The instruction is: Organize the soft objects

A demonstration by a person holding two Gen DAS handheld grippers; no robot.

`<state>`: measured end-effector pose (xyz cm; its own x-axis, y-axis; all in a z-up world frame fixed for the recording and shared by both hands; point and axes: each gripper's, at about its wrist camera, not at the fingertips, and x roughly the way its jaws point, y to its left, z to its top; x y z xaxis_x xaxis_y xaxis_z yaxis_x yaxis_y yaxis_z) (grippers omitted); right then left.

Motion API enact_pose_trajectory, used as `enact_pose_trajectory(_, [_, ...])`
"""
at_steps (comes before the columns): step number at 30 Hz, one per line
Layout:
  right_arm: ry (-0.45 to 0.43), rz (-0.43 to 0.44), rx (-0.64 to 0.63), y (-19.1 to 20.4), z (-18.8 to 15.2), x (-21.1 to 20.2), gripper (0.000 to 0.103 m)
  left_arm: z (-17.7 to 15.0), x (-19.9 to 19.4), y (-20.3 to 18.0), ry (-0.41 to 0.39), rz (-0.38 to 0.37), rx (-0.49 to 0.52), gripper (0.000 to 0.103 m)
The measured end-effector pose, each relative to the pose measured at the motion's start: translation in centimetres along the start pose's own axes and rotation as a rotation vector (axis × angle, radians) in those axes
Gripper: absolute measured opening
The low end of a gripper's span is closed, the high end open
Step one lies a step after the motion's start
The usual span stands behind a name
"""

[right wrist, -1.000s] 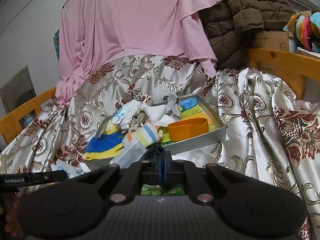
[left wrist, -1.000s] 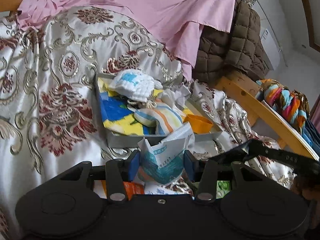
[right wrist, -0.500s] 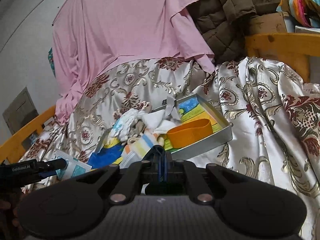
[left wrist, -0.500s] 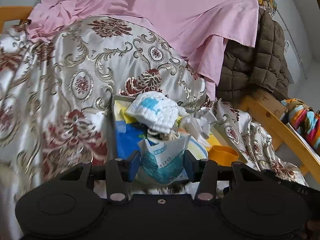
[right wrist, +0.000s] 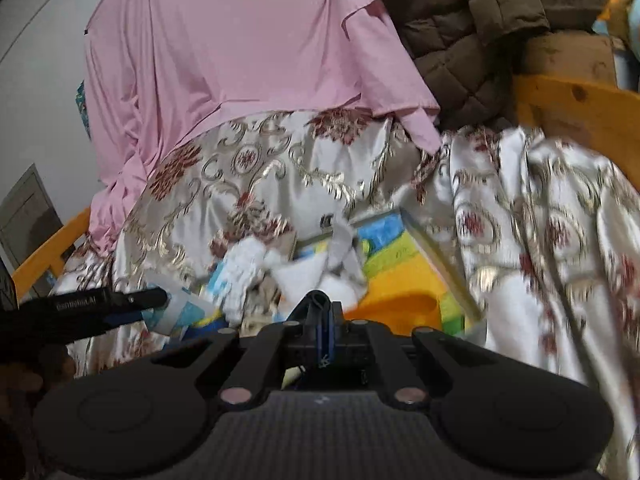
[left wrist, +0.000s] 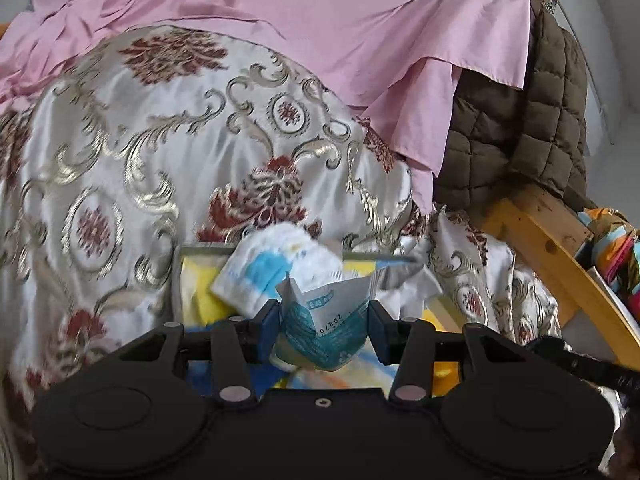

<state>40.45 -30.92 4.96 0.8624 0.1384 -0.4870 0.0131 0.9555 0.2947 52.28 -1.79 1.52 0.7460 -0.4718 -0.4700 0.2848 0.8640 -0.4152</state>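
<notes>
My left claw (left wrist: 323,326) pinches a soft teal-and-white packet (left wrist: 326,330), pads pressed on its sides and the jaws roughly half apart, as I carry it in front of the tray (left wrist: 176,280) on the bed. The packet looks light and crushable: its top edge is crumpled and folded, and the film is probably slick, so I judge the safest hold is across the fuller lower body, where the pads sit, rather than on the thin flap above. A white-and-blue glove (left wrist: 276,268) lies heaped in the tray just beyond, with other cloth pieces and an orange band (right wrist: 394,306) around it, all limp things that will sag and drag when lifted by one edge. My right claw (right wrist: 323,316) is fully closed; a thin dark loop shows at its tips, but I cannot tell whether anything is really caught there. The tray rests on a gold-and-maroon bedspread (left wrist: 160,152), with a pink sheet (left wrist: 340,20) and a brown quilted jacket (left wrist: 520,140) behind. I reckon placement comes next, low over the tray so the packet does not slide off.
</notes>
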Motion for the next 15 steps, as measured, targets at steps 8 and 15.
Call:
enact_pose_trajectory(8, [-0.032,-0.021,-0.109,0.7,6.3,3.2,0.003,3.7,4.7,-2.7,-0.027,-0.036,0.066,0.049])
enact_pose_trajectory(15, [-0.027,-0.075,-0.119,0.1,9.7,10.1,0.003,5.5,10.6,-4.0,-0.038,-0.011,0.020,0.049])
